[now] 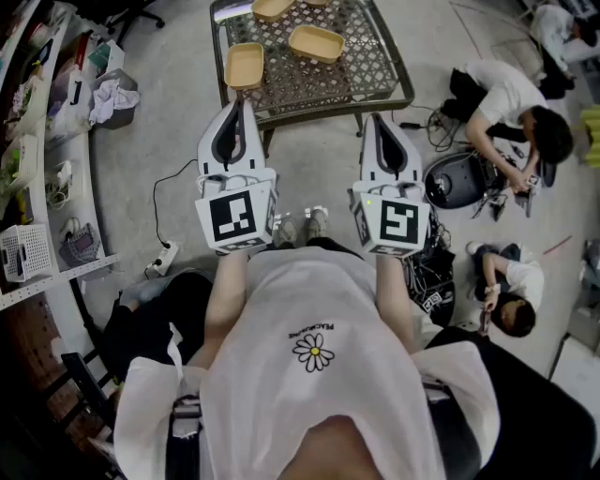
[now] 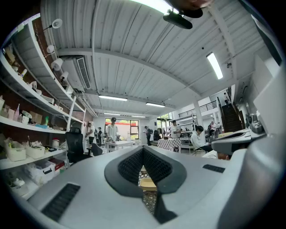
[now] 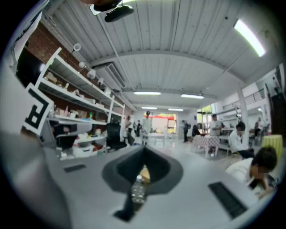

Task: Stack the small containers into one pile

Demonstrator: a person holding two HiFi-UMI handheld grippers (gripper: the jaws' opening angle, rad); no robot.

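Observation:
Three tan small containers lie apart on a metal lattice table (image 1: 375,66) ahead of me: one near its front left corner (image 1: 245,65), one in the middle (image 1: 316,43) and one at the far edge (image 1: 272,7). My left gripper (image 1: 240,105) is held level just short of the table's front edge, jaws shut and empty. Beside it, my right gripper (image 1: 374,120) is also shut and empty. In the left gripper view the left gripper (image 2: 143,150) has its pads together, and a container (image 2: 149,183) shows through the slit below them. The right gripper (image 3: 144,151) looks the same in its own blurred view.
Two people sit on the floor at the right (image 1: 511,98) beside a round black device (image 1: 459,180) and cables. A power strip (image 1: 161,258) with its cord lies on the floor at the left. Shelves (image 1: 37,141) with clutter line the left wall.

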